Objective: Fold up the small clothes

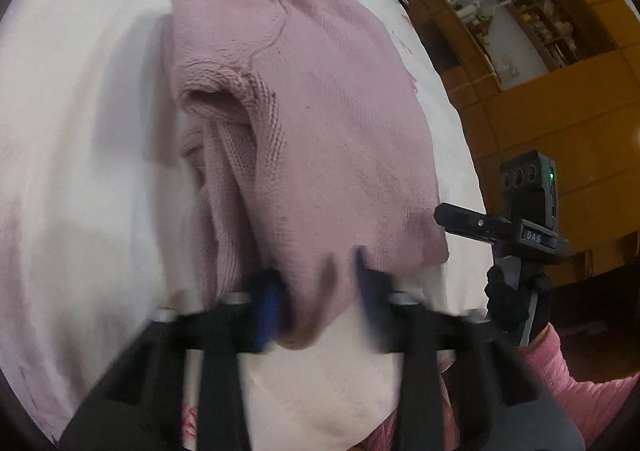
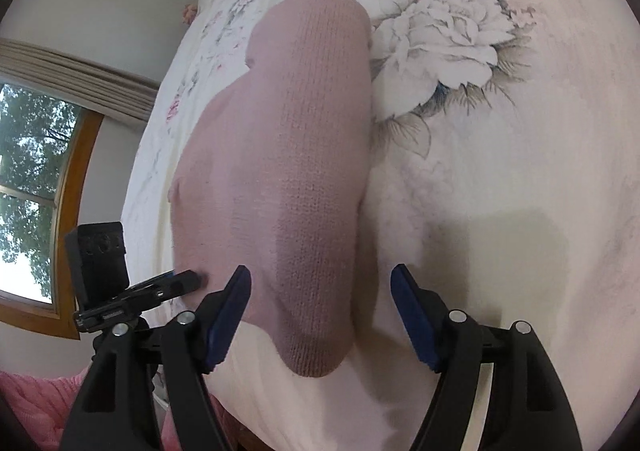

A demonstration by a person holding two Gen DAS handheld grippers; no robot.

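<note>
Blue-padded fingers (image 2: 228, 315) of the right gripper (image 2: 320, 315) stood wide apart nearest the lens, straddling the near end of a pink knitted garment (image 2: 304, 171) without pinching it, so that claw was released. The garment lay on a floral bedsheet (image 2: 500, 191), folded into a thick oblong running away from the person toward the far side of the bed. In the left wrist view the left gripper (image 1: 316, 291) was smeared by motion; its blue pads sat either side of the garment's near edge with a sag of knit between them, and whether they were clenched on it I could not tell. Ribbed cuff and sleeve folds bunched along one side of the bundle. Judging by the loose knit, it would be light, soft and floppy, quick to stretch and slump, not slippery and not fragile. A sound hold would be at both near corners, pinching all layers together at the doubled edge, since a single layer would likely peel off and undo the fold.
</note>
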